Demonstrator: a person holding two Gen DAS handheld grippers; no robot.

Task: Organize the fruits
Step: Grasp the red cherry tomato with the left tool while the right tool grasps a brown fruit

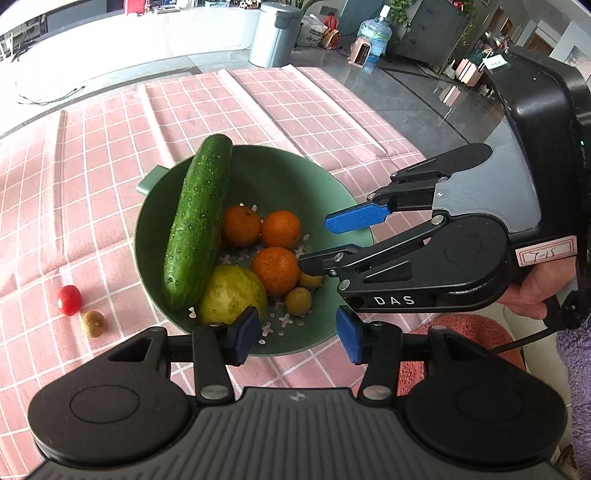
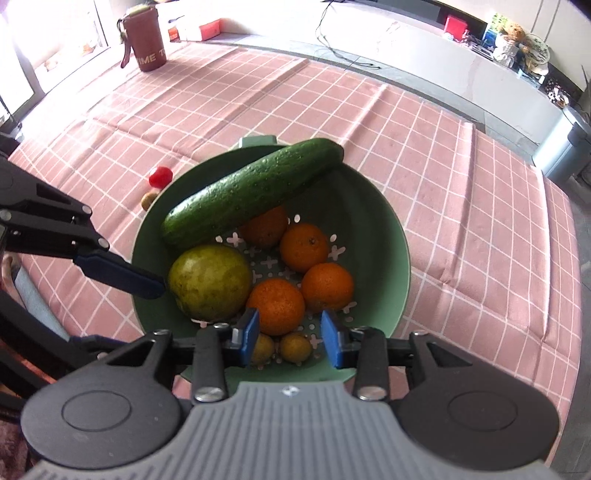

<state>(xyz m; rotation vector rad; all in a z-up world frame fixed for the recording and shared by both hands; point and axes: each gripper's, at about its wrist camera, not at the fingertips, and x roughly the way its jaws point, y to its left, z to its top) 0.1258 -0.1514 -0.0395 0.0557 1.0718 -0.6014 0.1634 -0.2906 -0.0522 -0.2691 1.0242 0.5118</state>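
Colander (image 2: 388,236) of fruit, beneath both hand-held grippers

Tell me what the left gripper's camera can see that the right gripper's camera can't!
Only the left wrist view shows the grey bin, the water jug and the person's hand holding the right gripper.

Only the right wrist view shows the brown bottle and a fourth orange under the cucumber.

Both show the green bowl, the pear, the red tomato on the pink cloth, and both grippers open.
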